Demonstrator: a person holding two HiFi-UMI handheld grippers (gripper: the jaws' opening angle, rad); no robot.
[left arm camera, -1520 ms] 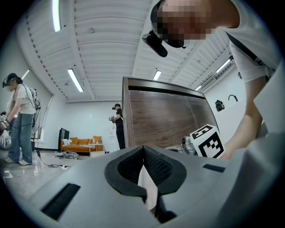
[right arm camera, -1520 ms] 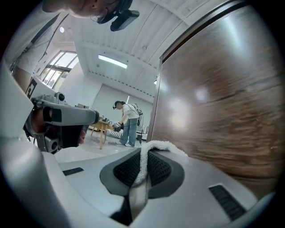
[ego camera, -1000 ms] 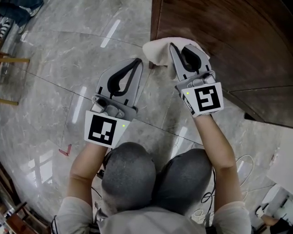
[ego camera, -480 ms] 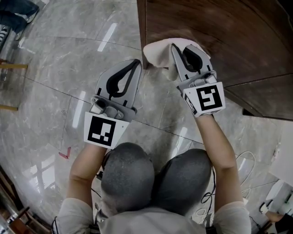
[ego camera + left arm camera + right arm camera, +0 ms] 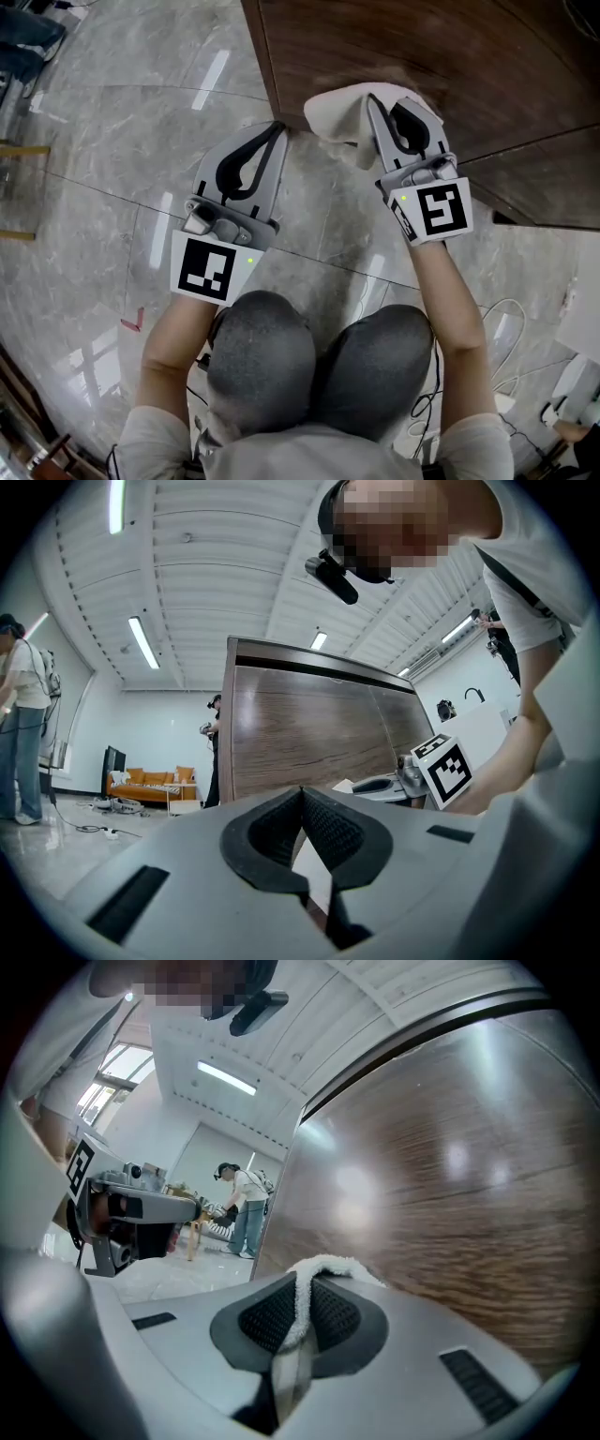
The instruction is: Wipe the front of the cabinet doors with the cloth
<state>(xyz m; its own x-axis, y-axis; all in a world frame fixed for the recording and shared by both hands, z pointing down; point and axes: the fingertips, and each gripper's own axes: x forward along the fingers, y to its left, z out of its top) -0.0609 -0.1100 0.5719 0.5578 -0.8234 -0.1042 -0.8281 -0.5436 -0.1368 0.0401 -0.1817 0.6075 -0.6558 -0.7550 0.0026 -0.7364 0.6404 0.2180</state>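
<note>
The glossy grey marbled floor [image 5: 112,141] takes up most of the room underfoot, with light strips mirrored in it. A white panelled ceiling [image 5: 187,564] runs overhead. Rising from the floor is the dark brown wood-grain cabinet door [image 5: 422,56], its front broad and faintly shiny, its left edge meeting the stone. Far back against the wall sits an orange sofa [image 5: 150,782], and a few people stand about in the distance.

The person crouches before the cabinet, grey-trousered knees [image 5: 309,366] together and both bare forearms reaching forward over them. White cables [image 5: 506,337] trail on the floor by the right side.

The right gripper [image 5: 373,101] points at the door, its jaws clamped on a white fleecy cloth [image 5: 339,114]. The cloth bunches past the tips and lies against the wood near the door's lower left corner. The left gripper [image 5: 279,127] hangs over the floor just beside that corner, jaws pressed together with nothing between them.
</note>
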